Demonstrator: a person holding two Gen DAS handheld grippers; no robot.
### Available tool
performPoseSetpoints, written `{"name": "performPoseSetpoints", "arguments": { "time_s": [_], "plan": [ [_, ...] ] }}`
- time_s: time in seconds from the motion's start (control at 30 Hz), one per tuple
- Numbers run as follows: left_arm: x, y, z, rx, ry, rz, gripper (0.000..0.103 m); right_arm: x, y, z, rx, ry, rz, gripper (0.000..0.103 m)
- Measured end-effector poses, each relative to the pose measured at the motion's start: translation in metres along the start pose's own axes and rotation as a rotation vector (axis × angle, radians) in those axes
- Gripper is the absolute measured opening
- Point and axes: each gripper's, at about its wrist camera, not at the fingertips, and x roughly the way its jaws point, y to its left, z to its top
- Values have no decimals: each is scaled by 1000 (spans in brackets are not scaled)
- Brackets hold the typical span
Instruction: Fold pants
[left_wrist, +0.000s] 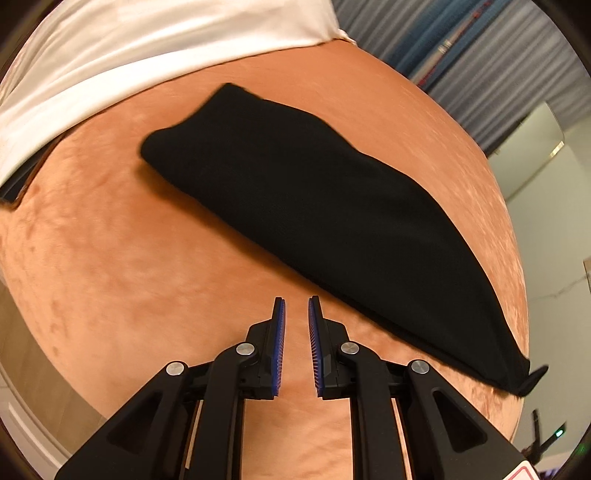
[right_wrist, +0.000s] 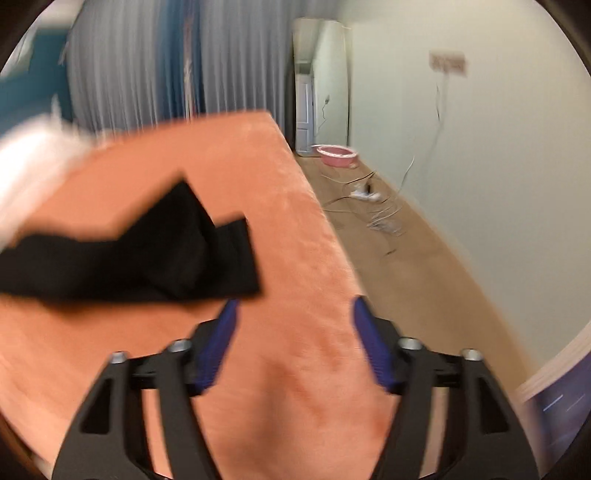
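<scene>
Black pants (left_wrist: 314, 206) lie ahead of both fingers, untouched.

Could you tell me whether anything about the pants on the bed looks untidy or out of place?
The black pants lie folded on the orange cover, but one end is uneven, with a flap sticking out past the fold.

Pink basin (right_wrist: 336, 154); cables (right_wrist: 373, 206); grey curtain (right_wrist: 140, 74).

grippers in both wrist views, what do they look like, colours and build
Both are alike: the left gripper and right gripper have matte black linkage arms with triangular cutouts, round silver pivot pins, and flat fingers faced with ribbed blue pads. No cables or sleeves show.
</scene>
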Motion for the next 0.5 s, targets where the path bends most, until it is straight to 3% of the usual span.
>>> {"name": "performPoseSetpoints", "arguments": {
  "time_s": [0.1,0.17,0.27,0.33,0.37,0.5],
  "plan": [
    [2,-24,-8,30,3,-41,12,18,12,33,133,61,147,68],
    [2,-41,-14,48,10,-84,12,34,25,50,145,83,214,71],
    [-2,-59,-24,75,11,-112,23,77,63,68,-29,151,114,78],
    [-5,-66,-30,90,9,-115,28,105,74,78,-105,235,165,33],
    [-6,-68,-32,93,10,-116,28,111,83,83,-133,255,185,5],
    [-17,-65,-38,96,4,-108,28,18,113,103,-370,-94,225,5]
  ]
}}
